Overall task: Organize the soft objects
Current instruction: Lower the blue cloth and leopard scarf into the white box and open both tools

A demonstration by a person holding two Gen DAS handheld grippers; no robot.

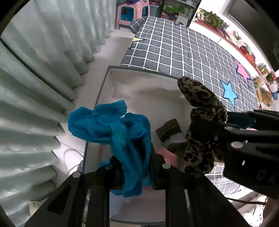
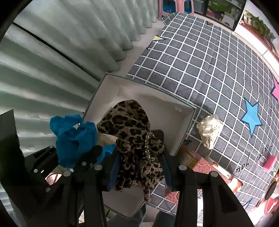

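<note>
My left gripper (image 1: pixel 134 167) is shut on a crumpled blue cloth (image 1: pixel 111 129) and holds it above the white storage box (image 1: pixel 111 82). My right gripper (image 2: pixel 139 167) is shut on a leopard-print cloth (image 2: pixel 129 125), also above the box (image 2: pixel 157 103). In the left wrist view the right gripper (image 1: pixel 226 122) comes in from the right with the leopard cloth (image 1: pixel 200 104). In the right wrist view the left gripper (image 2: pixel 83 157) holds the blue cloth (image 2: pixel 73 136) at the left. A striped knitted piece (image 1: pixel 169 129) and a pink piece (image 1: pixel 167 155) lie in the box.
A white polka-dot cloth (image 2: pixel 209 129) lies on the grey checked mat (image 2: pixel 209 69) right of the box. Pale curtains (image 1: pixel 34 87) hang at the left. A pink stool (image 1: pixel 132 14) stands at the back. A pink block (image 2: pixel 269 163) and colourful items lie at the mat's right edge.
</note>
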